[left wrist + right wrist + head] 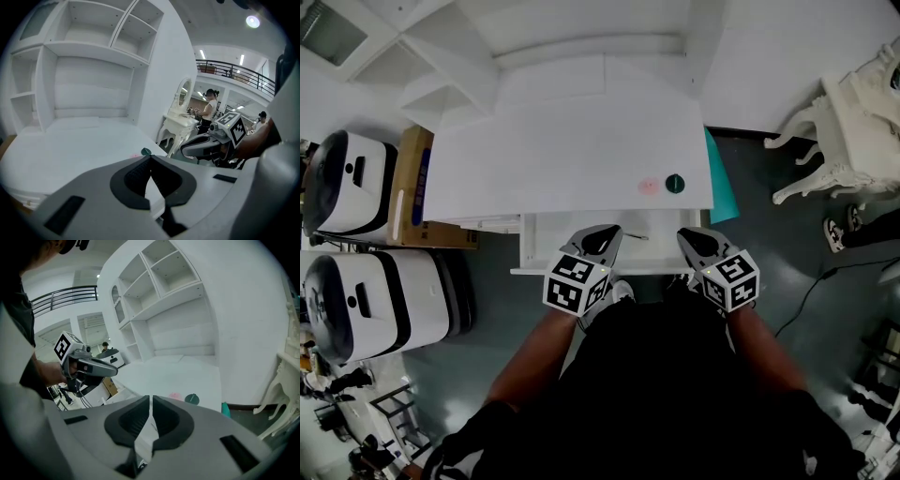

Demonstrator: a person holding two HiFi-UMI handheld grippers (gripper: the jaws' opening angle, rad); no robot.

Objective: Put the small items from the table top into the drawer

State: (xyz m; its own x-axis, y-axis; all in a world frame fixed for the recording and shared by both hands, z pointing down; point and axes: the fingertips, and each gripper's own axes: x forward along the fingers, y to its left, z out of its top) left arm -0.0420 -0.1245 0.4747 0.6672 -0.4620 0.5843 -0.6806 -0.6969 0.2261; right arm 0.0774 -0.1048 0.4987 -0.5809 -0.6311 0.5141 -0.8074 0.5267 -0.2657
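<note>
Two small items lie near the right front edge of the white desk top (572,150): a pink one (649,186) and a dark green round one (675,183). Below that edge the white drawer (534,253) stands pulled out, with a thin dark thing (636,235) inside. My left gripper (604,231) hovers over the drawer's middle, shut and empty. My right gripper (692,232) is at the drawer's right end, also shut with nothing in it. In the right gripper view the pink item (175,395) and the green item (191,399) lie just beyond the jaw tips (151,398). The green item (146,151) peeks over the left gripper (150,157).
Open shelves (93,28) rise behind the desk. Left of it stand a cardboard box (411,187) and two white machines (347,183). A teal thing (717,187) leans at the desk's right side, and a white ornate table (853,122) is further right. People stand in the background.
</note>
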